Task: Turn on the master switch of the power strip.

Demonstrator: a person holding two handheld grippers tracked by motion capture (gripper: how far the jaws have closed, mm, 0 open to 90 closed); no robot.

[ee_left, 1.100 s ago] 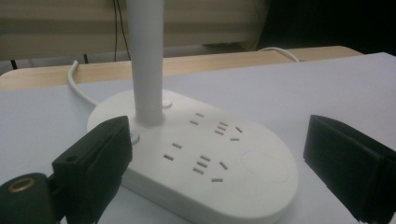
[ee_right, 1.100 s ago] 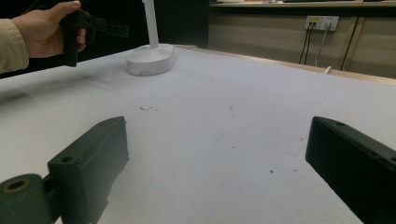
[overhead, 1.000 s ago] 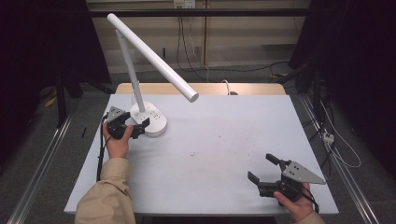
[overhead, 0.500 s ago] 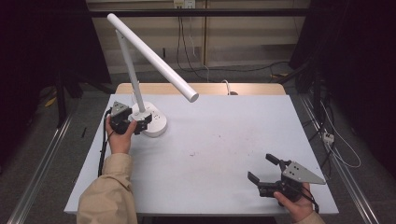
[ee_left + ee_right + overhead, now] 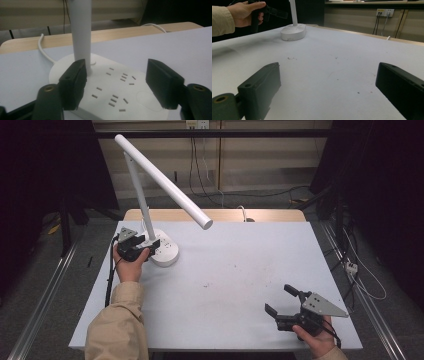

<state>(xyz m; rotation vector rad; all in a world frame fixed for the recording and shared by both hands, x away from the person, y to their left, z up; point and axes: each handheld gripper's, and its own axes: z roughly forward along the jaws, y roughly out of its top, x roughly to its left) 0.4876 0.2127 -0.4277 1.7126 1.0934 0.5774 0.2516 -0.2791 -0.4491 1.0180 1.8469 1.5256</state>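
lamp point(image 5: 150, 195) head getting cut off in left gripper view. left gripper point(image 5: 150, 245) hovering over lamp base point(image 5: 112, 87), jaws just closing, apart, gripping nothing. right gripper point(image 5: 281, 304) resting on desk point(image 5: 240, 270), jaws apart.

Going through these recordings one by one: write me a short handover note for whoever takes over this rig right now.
Left gripper: over the lamp base, jaws part open and just been closing; one jaw sits beside the lamp post, nothing gripped yet.
Right gripper: open, holding nothing, at the near right of the table.
Things: white desk lamp stands at the table's far left, its head angled out over the table; its cord runs off the back edge.
Done: left gripper brought to the base.
Left: whatever is to be done at the lamp, probably a press or grip at its base.
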